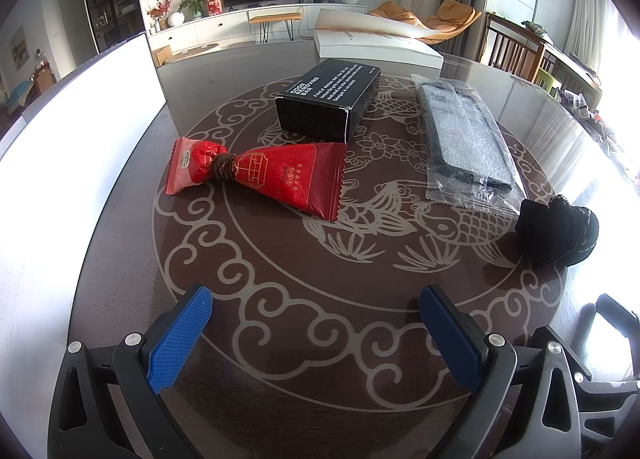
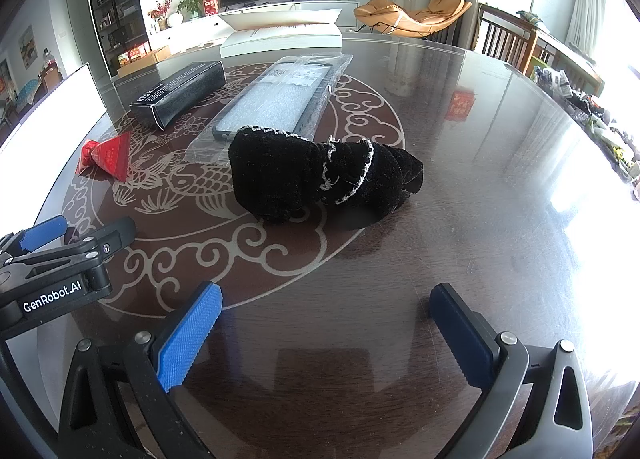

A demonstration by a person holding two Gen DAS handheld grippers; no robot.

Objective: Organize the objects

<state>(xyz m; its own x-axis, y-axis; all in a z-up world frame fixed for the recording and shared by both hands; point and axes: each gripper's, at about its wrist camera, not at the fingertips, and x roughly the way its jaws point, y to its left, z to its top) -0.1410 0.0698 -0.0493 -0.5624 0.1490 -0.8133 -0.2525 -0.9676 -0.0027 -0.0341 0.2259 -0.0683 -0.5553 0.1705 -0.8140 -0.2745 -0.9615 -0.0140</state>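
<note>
Two hand-held grippers (image 1: pixel 316 333) (image 2: pixel 326 333) both spread empty, one black sock (image 2: pixel 320 175), perhaps rolled, one red packet (image 1: pixel 260 177), one black box (image 1: pixel 328 99)

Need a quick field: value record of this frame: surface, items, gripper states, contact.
surface: round dark table with pale fish and cloud pattern
items: red packet tied at the neck; black box; phone case in clear wrap; black knit cloth; open book at far edge
left gripper: jaws open, empty, facing the red packet
right gripper: jaws open, empty, facing the black knit cloth
contact: none; both grippers short of the items
overlap: black knit cloth covers the near corner of the wrap in the right wrist view
</note>
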